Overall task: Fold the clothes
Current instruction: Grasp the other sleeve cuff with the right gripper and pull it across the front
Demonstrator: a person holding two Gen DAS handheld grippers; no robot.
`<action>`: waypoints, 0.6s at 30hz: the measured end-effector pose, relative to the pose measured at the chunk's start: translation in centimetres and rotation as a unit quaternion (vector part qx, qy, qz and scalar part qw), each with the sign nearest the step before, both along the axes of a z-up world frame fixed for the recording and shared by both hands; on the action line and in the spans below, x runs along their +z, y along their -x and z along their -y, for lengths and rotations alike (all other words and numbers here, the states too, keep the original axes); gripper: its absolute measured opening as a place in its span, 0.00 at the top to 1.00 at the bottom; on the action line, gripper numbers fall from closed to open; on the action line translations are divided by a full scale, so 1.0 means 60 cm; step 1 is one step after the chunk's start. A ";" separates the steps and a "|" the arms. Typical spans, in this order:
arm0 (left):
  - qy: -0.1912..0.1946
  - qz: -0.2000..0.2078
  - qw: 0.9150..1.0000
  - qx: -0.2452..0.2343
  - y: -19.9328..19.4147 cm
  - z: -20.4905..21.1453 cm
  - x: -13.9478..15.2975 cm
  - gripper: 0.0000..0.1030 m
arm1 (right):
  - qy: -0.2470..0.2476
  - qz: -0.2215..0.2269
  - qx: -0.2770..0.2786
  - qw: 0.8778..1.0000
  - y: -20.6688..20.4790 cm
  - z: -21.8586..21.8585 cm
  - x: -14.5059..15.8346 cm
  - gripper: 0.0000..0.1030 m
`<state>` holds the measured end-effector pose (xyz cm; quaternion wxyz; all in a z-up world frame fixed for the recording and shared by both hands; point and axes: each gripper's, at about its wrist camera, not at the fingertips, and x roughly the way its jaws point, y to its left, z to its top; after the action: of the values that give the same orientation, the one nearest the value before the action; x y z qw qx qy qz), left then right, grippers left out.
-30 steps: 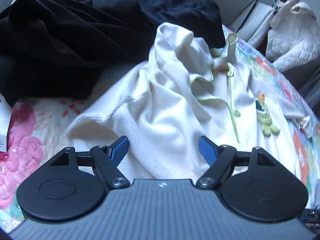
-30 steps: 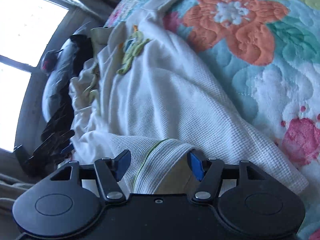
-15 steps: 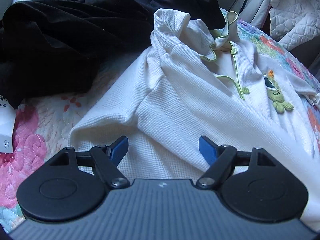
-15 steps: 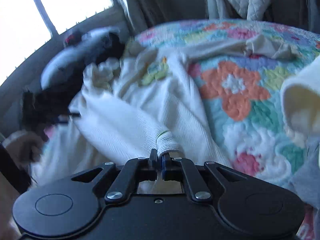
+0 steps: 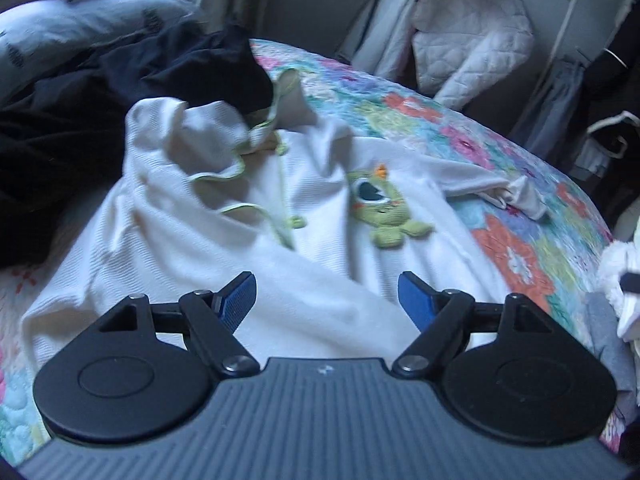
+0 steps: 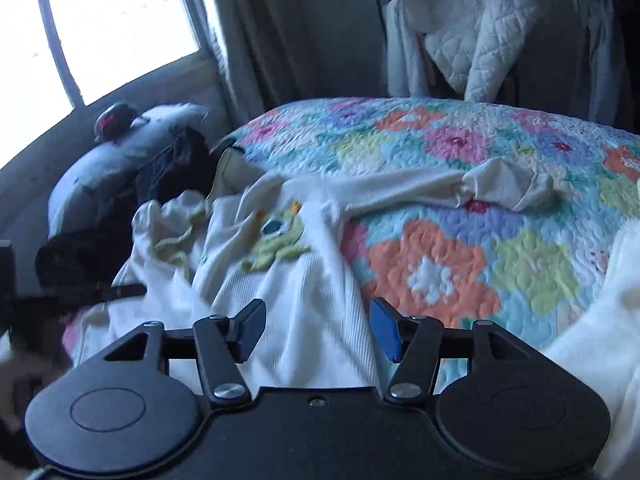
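Observation:
A cream waffle-knit top [image 5: 224, 248] with lime-green trim and a green monster patch [image 5: 382, 210] lies crumpled on the floral quilt [image 5: 516, 256]. One sleeve [image 5: 500, 188] stretches out to the right. My left gripper [image 5: 326, 300] is open and empty just above the top's lower part. In the right wrist view the same top [image 6: 304, 292] and patch [image 6: 280, 240] lie ahead, with the sleeve [image 6: 500, 190] across the quilt [image 6: 432, 272]. My right gripper [image 6: 318, 330] is open and empty over the top's hem.
Black clothes [image 5: 100, 100] are piled at the back left by a pillow [image 5: 80, 20]. A white quilted jacket [image 5: 468, 36] hangs on a rack beyond the bed. A white garment [image 6: 592, 340] lies at the right edge. The window [image 6: 100, 28] is on the left.
My right gripper was shut on the top's cuff half a second ago and is now open, the cloth released. The left gripper has lifted and tilted up, staying open.

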<state>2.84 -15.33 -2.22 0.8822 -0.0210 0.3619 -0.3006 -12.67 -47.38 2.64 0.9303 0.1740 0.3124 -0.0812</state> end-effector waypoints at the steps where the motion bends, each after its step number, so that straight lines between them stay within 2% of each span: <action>1: -0.004 0.005 1.000 -0.011 0.001 0.024 0.002 0.24 | -0.015 0.006 -0.031 0.999 -0.029 0.019 -0.003 0.39; 4: -0.012 0.007 0.999 -0.032 -0.006 0.089 0.004 0.21 | -0.078 0.002 -0.101 0.992 -0.110 0.093 -0.025 0.39; 9: 0.011 -0.064 0.998 -0.015 -0.076 0.162 -0.026 0.20 | -0.160 -0.027 -0.198 0.967 -0.205 0.231 -0.067 0.39; 14: 0.026 -0.087 0.995 -0.028 -0.125 0.238 -0.051 0.20 | -0.177 -0.057 -0.259 0.948 -0.234 0.326 -0.108 0.39; 16: 0.030 -0.090 0.995 -0.039 -0.144 0.275 -0.061 0.20 | -0.163 -0.062 -0.270 0.947 -0.240 0.346 -0.116 0.38; 18: 0.023 -0.072 0.996 -0.045 -0.159 0.316 -0.065 0.20 | -0.155 -0.057 -0.275 0.947 -0.246 0.361 -0.121 0.39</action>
<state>12.39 -34.26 -6.12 0.8386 -0.0467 0.4178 -0.3464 2.07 -69.02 -4.60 0.8140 0.3904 0.3141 -0.2939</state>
